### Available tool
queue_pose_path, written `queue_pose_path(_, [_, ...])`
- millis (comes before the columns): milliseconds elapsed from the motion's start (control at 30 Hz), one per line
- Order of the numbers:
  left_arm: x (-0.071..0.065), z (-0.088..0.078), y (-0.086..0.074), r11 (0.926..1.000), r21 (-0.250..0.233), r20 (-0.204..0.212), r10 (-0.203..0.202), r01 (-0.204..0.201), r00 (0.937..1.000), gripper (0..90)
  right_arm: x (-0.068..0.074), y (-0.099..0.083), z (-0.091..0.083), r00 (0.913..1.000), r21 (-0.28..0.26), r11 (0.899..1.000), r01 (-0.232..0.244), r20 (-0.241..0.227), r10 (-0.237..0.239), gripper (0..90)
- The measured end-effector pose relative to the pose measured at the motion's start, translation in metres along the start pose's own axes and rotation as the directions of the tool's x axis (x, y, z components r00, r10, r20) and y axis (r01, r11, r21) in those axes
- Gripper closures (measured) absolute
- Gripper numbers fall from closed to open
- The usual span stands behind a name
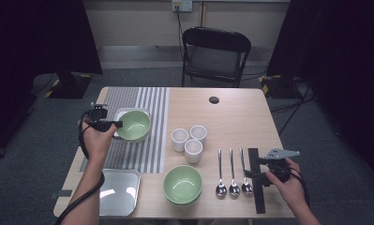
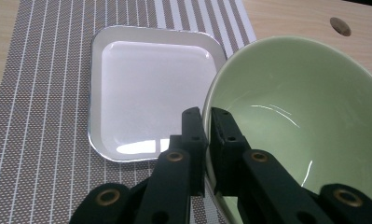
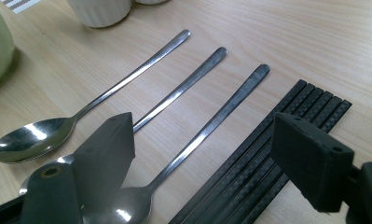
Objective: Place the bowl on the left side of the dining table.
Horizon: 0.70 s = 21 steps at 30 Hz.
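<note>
The left gripper [image 1: 113,124] is pinching the rim of a green bowl [image 1: 134,125] over the square tray [image 2: 146,88] near the desk's far-left corner. The right gripper [image 3: 202,158] is hovering wide open and empty above 3 spoons [image 1: 232,173] and black chopsticks [image 1: 256,180] by the near-right edge.

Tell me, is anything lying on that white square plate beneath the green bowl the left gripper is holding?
Nothing visible does. The left gripper is clamped on the rim of the green bowl, held tilted beside and partly over the white square plate on the striped mat. The plate's visible surface is bare, though the bowl hides its right edge.
</note>
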<state>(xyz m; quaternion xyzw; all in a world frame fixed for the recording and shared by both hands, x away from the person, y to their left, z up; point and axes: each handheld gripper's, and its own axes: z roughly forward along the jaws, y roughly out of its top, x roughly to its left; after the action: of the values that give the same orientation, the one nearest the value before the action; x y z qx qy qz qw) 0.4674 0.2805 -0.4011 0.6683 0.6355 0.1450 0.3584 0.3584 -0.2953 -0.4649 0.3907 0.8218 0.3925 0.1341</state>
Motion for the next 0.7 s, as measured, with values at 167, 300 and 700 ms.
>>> queue_pose_path(167, [0.003,0.002,0.003,1.0,0.005,0.003,0.0,0.0,1.0,85.4,0.001,0.0,0.0,1.0,0.002,1.0,-0.002,-0.002,0.002,21.1])
queue_pose_path(300, [0.005,0.003,0.006,1.0,0.0,-0.001,0.001,-0.001,1.0,85.4,0.001,0.0,0.001,1.0,0.001,1.0,-0.004,-0.003,0.004,21.1])
queue_pose_path(700, [0.009,0.004,0.012,1.0,0.0,-0.015,-0.004,0.004,0.9999,85.5,0.0,0.0,0.001,1.0,0.002,1.0,-0.008,0.001,0.008,21.1])
